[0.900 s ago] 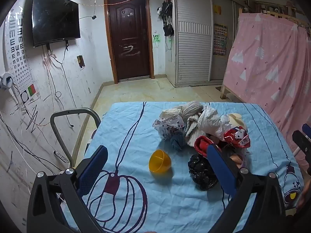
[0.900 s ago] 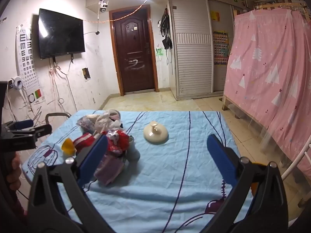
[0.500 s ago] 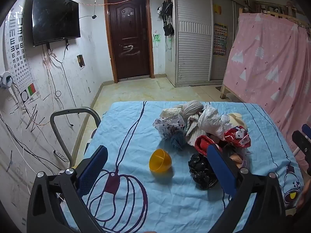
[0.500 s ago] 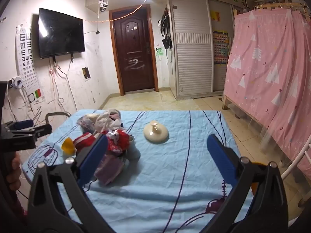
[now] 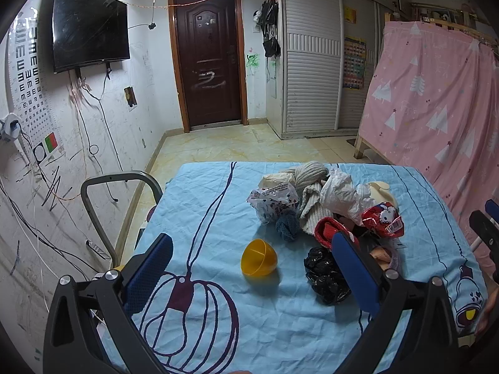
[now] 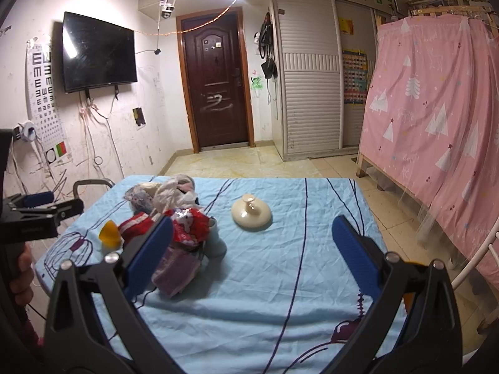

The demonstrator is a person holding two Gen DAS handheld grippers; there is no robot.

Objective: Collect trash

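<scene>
A heap of trash and cloth lies on the blue tablecloth (image 5: 218,318): a crumpled black bag (image 5: 324,275), a red cartoon wrapper (image 5: 382,219), a white plastic bag (image 5: 340,194), a printed wrapper (image 5: 273,202). A yellow plastic half-shell (image 5: 259,257) sits just left of the heap. My left gripper (image 5: 251,275) is open and empty, hovering near the shell and black bag. My right gripper (image 6: 252,260) is open and empty over bare cloth, with the heap (image 6: 184,224) by its left finger.
A cream ceramic lid (image 6: 251,213) lies on the table right of the heap. A metal chair frame (image 5: 106,193) stands by the table's left edge. A pink curtain (image 6: 436,109) hangs to the right. The left gripper shows at the right wrist view's left edge (image 6: 37,215).
</scene>
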